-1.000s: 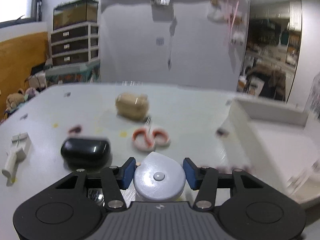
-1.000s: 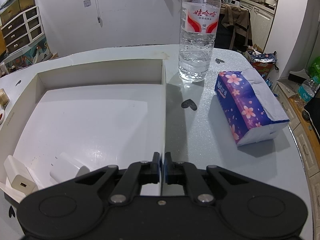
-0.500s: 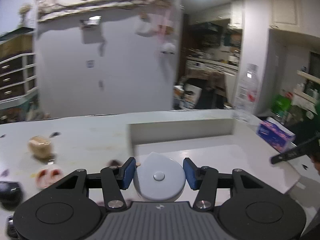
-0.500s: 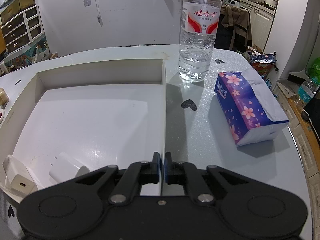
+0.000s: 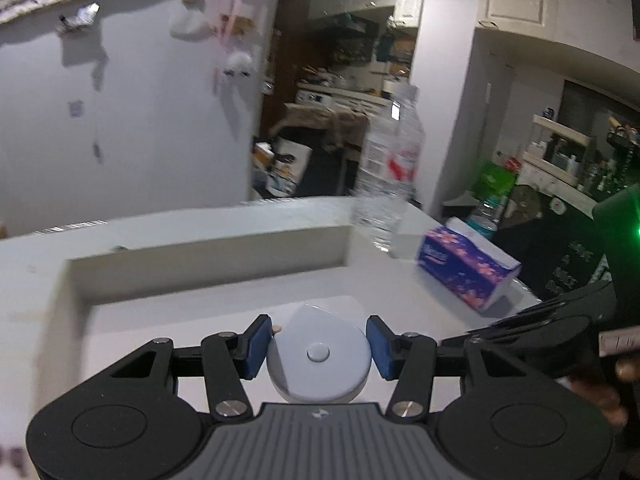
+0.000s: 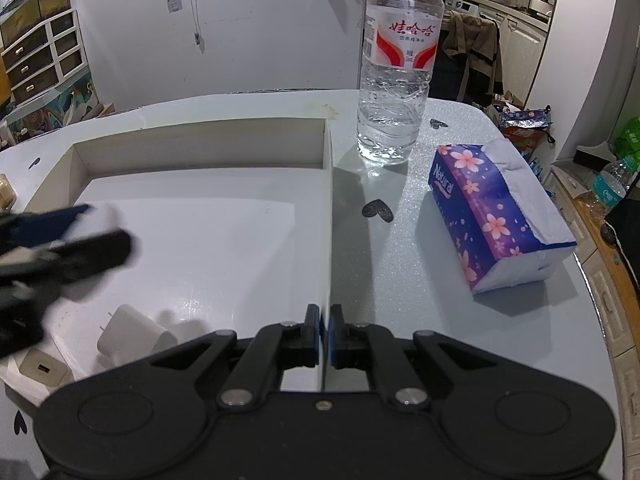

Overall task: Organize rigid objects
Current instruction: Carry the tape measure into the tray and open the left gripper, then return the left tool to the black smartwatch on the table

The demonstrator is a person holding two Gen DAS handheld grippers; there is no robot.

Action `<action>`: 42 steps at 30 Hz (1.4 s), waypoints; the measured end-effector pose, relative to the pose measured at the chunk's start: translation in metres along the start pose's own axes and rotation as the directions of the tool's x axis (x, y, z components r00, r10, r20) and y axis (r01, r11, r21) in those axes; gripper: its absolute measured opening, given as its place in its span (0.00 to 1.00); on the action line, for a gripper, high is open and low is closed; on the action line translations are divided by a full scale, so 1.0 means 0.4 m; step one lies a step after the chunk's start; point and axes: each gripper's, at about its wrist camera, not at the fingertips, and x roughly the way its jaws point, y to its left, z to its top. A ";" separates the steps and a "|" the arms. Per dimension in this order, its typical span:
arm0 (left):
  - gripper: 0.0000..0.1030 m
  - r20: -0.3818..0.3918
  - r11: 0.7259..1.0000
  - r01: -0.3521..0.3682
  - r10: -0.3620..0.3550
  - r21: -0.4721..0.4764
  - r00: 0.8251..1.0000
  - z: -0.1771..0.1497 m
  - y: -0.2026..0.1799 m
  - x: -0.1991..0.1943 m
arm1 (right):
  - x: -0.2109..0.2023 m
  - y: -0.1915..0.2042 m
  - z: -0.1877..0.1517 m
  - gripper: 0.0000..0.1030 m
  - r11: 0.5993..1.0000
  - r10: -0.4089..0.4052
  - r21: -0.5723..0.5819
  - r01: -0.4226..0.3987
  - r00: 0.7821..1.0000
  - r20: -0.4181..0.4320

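Grey and round, the tape measure (image 5: 319, 354) sits between the blue pads (image 5: 253, 345) of the left gripper (image 5: 316, 346). The pads are set about as wide as the case. There looks to be a thin gap on the right side, so I cannot tell how firmly it is held. It hangs over the white tray (image 6: 200, 144), above the floor of the tray, near its front.

The right gripper (image 6: 325, 338) is pinched shut on the thin right wall of the tray, I think to keep the tray in place.

What could go wrong? The case is smooth and round, so it might slip out too soon and bounce or roll. If it lands near the front left corner it could knock the charger (image 6: 128, 334) and the plug (image 6: 40, 368) lying there. If the right gripper lets go or tugs, the tray might slide or tip.
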 end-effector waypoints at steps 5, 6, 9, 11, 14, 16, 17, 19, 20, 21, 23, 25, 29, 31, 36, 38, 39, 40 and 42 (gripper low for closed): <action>0.51 -0.053 0.998 0.046 -0.048 -0.031 0.997 0.002 -0.040 0.073 | 0.001 0.002 -0.001 0.05 1.000 -0.003 -0.003 0.003 1.000 0.000; 0.51 -0.062 0.998 0.042 -0.044 -0.036 0.997 0.003 -0.043 0.084 | 0.001 0.001 -0.001 0.05 1.000 -0.003 -0.004 0.003 1.000 0.001; 0.51 -0.078 0.997 0.033 -0.038 -0.065 0.996 0.006 -0.045 0.114 | 0.001 0.001 -0.001 0.05 1.000 -0.004 -0.003 0.004 1.000 0.001; 0.51 -0.086 0.995 0.042 -0.049 -0.088 0.995 0.009 -0.041 0.127 | 0.001 0.003 0.000 0.05 1.000 -0.005 -0.005 0.005 1.000 0.001; 0.51 -0.087 0.992 0.055 -0.065 -0.112 0.994 0.011 -0.038 0.139 | 0.001 0.003 0.000 0.05 1.000 -0.004 -0.003 0.004 1.000 0.001; 0.53 -0.093 0.988 0.073 -0.087 -0.138 0.992 0.011 -0.029 0.144 | 0.000 0.003 -0.001 0.05 1.000 -0.004 -0.004 0.004 1.000 0.001; 0.62 -0.099 0.986 0.074 -0.089 -0.147 0.991 0.010 -0.025 0.143 | 0.000 0.002 0.000 0.05 1.000 -0.004 -0.004 0.004 1.000 0.001; 0.76 -0.094 0.986 0.052 -0.067 -0.156 0.993 0.008 -0.021 0.134 | 0.000 0.003 0.000 0.05 1.000 -0.004 -0.005 0.005 1.000 0.001; 0.80 -0.090 0.987 0.041 -0.055 -0.154 0.994 0.008 -0.021 0.128 | 0.000 0.003 0.000 0.05 1.000 -0.005 -0.005 0.005 1.000 0.001; 0.80 -0.094 0.989 0.029 -0.042 -0.144 0.995 0.008 -0.022 0.123 | 0.001 0.002 0.000 0.05 1.000 -0.005 -0.004 0.005 1.000 0.001; 0.81 -0.088 0.992 0.016 -0.027 -0.126 0.996 0.006 -0.024 0.110 | 0.000 0.003 0.000 0.05 1.000 -0.006 -0.007 0.006 1.000 0.001; 0.81 -0.083 0.992 0.007 -0.018 -0.125 0.996 0.005 -0.019 0.095 | -0.001 0.003 0.001 0.05 1.000 -0.009 -0.010 0.009 1.000 0.002; 0.84 -0.081 0.992 0.000 -0.010 -0.124 0.997 0.001 -0.003 0.060 | 0.001 0.000 0.002 0.05 1.000 -0.005 -0.005 0.005 1.000 0.002; 0.86 -0.071 0.994 -0.013 0.005 -0.111 0.997 -0.006 -0.001 0.039 | 0.001 0.002 0.001 0.05 1.000 -0.006 -0.006 0.006 1.000 0.002; 0.92 -0.056 0.998 -0.020 0.016 -0.066 0.998 -0.028 -0.002 -0.018 | 0.001 0.003 0.000 0.05 1.000 -0.007 -0.007 0.007 1.000 0.002; 0.93 -0.045 0.999 -0.024 0.022 -0.049 0.999 -0.036 -0.006 -0.040 | 0.000 0.001 0.000 0.05 1.000 -0.006 -0.004 0.006 1.000 0.003; 0.94 -0.040 0.999 -0.027 0.026 -0.040 0.999 -0.040 -0.007 -0.051 | 0.000 0.001 0.000 0.05 1.000 -0.006 -0.005 0.006 1.000 0.003; 0.95 -0.035 0.999 -0.030 0.029 -0.034 0.999 -0.044 -0.008 -0.063 | 0.000 0.001 0.000 0.05 1.000 -0.006 -0.004 0.006 1.000 0.003; 0.98 -0.027 0.999 -0.033 0.033 -0.029 0.999 -0.053 -0.008 -0.080 | 0.000 0.001 0.000 0.05 1.000 -0.006 -0.005 0.006 1.000 0.003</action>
